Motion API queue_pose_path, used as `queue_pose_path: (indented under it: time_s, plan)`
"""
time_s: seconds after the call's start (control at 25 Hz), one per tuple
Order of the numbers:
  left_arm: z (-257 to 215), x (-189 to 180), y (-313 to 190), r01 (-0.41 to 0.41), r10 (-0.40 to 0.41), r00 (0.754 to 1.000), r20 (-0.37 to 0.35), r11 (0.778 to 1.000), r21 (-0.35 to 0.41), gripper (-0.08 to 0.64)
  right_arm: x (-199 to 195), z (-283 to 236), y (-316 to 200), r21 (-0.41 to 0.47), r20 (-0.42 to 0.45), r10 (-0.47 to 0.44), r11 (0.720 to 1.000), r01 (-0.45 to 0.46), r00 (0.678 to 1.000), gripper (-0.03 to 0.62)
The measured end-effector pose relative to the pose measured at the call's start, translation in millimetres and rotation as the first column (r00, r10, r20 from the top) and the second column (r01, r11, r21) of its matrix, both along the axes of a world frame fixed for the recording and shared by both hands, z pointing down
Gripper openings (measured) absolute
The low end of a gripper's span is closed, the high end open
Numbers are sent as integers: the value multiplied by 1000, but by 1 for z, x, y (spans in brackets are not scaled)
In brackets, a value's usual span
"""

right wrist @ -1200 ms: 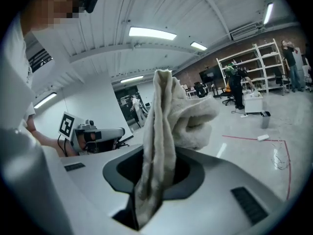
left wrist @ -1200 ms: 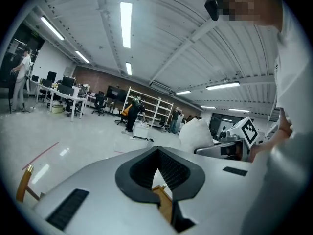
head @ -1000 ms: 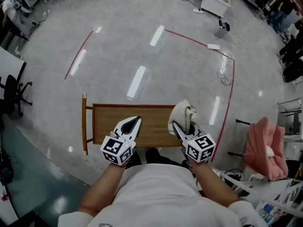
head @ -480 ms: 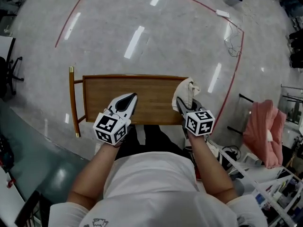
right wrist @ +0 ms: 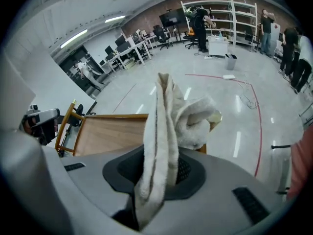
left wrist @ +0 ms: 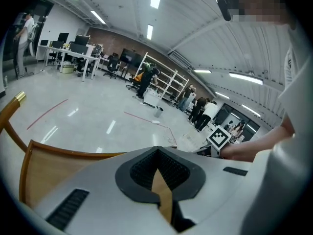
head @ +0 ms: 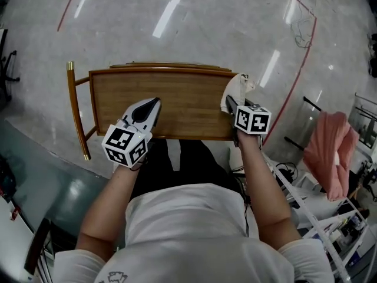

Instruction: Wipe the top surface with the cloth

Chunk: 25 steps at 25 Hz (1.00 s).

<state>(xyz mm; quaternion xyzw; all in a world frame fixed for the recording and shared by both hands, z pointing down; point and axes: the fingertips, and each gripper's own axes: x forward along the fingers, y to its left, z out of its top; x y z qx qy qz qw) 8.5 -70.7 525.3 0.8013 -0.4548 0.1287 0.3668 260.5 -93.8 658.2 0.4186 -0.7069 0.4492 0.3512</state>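
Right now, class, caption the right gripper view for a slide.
Right gripper shut on a white cloth, wooden top surface beyond.

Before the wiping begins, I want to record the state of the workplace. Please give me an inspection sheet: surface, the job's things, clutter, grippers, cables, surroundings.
surface: wooden table top, bare, with a rail at its left end.
job's things: white cloth, bunched, at the table top's right end.
clutter: nothing seen on the table top.
grippers: left gripper shut and empty, at the front left of the table top; right gripper shut on the cloth.
cables: a thin cable lies on the floor beyond the table, to the right.
surroundings: grey floor with a red line; pink fabric at the right.
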Motion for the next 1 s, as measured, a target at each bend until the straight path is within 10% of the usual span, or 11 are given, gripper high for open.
queue_pose_path:
  time_s: [0.48, 1.0]
  plan:
    - [54, -39, 3, 93, -93, 996, -3, 993, -72, 6, -22, 43, -16, -29, -27, -42, 999, 41, 999, 94]
    - [68, -143, 46, 264, -264, 964, 13, 958, -110, 6, -197, 55, -4, -26, 52, -292, 955, 294, 955, 94]
